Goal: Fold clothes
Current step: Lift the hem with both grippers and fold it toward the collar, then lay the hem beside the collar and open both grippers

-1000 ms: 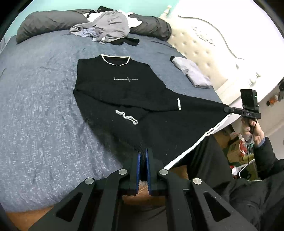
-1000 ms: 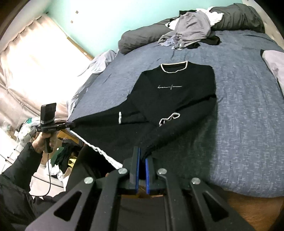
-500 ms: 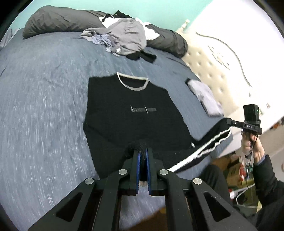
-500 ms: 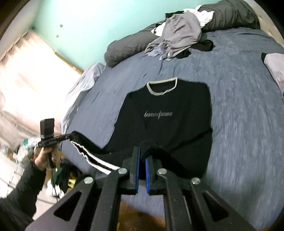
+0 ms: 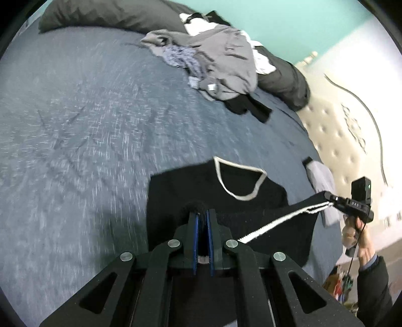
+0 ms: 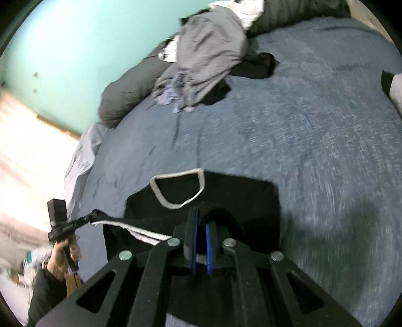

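A black sweater (image 5: pixel 176 186) with a white-edged collar (image 5: pixel 240 181) lies on the blue-grey bed (image 5: pixel 75 125). My left gripper (image 5: pixel 203 213) is shut on a bunch of its black hem, just short of the collar. To the right, my right gripper (image 5: pixel 326 195) pinches the other hem corner, and the white-striped hem edge (image 5: pixel 276 221) stretches between the two. In the right wrist view my right gripper (image 6: pixel 201 218) is shut on black fabric over the sweater (image 6: pixel 238 196), near the collar (image 6: pixel 176 188). My left gripper (image 6: pixel 94 214) is at the left, held by a hand.
A heap of grey and black clothes (image 5: pixel 221 57) lies against dark pillows (image 5: pixel 113 15) at the far end of the bed. A folded pale grey garment (image 5: pixel 321 176) sits by the right bed edge, near the tufted headboard (image 5: pixel 351 140). Clutter covers the floor beyond the bed.
Both grippers have carried the sweater's hem forward, from the near bed edge up to the collar. The lower half and the chest print are now covered by the lifted fabric.
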Tool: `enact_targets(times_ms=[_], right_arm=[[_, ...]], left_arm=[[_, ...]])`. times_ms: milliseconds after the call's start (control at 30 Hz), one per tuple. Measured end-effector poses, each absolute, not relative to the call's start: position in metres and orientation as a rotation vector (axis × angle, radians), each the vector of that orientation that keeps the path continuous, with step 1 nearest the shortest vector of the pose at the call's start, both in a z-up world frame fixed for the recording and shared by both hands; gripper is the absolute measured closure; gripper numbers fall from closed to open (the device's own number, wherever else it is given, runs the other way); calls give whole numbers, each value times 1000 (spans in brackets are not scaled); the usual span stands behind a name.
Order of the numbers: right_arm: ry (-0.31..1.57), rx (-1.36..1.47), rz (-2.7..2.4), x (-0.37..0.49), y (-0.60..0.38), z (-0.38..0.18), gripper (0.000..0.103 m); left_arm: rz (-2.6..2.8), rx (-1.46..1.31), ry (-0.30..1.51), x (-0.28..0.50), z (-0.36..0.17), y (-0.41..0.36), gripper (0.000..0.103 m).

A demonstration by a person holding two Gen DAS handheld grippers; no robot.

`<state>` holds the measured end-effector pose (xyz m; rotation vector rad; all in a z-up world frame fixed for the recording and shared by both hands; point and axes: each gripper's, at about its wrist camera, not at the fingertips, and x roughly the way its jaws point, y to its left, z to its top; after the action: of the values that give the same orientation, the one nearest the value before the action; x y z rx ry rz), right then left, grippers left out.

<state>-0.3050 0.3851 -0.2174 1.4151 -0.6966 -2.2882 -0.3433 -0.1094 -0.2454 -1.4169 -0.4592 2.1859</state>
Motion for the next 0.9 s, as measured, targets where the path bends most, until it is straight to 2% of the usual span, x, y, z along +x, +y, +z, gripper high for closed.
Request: enact_targets(times_ms=[133, 300, 333, 367, 400, 433, 467, 500, 767, 900], right_arm=[[-734, 1462, -2290, -340, 389, -246, 98], [-793, 1475, -2321, -362, 388, -275, 96], [-802, 1470, -2335, -363, 388, -277, 95], [-812, 1465, -2348, -364, 388, -279, 91], [-832, 1444, -2363, -363, 389, -279, 85], [-862, 1401, -2379, -361, 392, -276, 78], [-888, 1355, -2392, -358, 395, -272, 53], [-876, 1332, -2407, -356, 396, -268, 37], [-414, 1360, -2497, -334, 373, -237, 37], [-195, 1436, -2480, -326, 354, -260, 37]], left_arm=[[2207, -1426, -499, -376, -267, -108, 96], [2268, -1487, -563, -396, -296, -105, 88], [2284, -1489, -564, -396, -299, -105, 79], [2308, -1471, -584, -395, -298, -108, 52], [2339, -1438, -618, -392, -295, -113, 40], [2370, -1404, -653, -390, -292, -119, 32], [2386, -1369, -682, -387, -289, -124, 32], [2394, -1348, -692, -384, -286, -128, 32], [2421, -1355, -379, -364, -276, -109, 32], [2434, -1359, -231, -357, -286, -95, 33]])
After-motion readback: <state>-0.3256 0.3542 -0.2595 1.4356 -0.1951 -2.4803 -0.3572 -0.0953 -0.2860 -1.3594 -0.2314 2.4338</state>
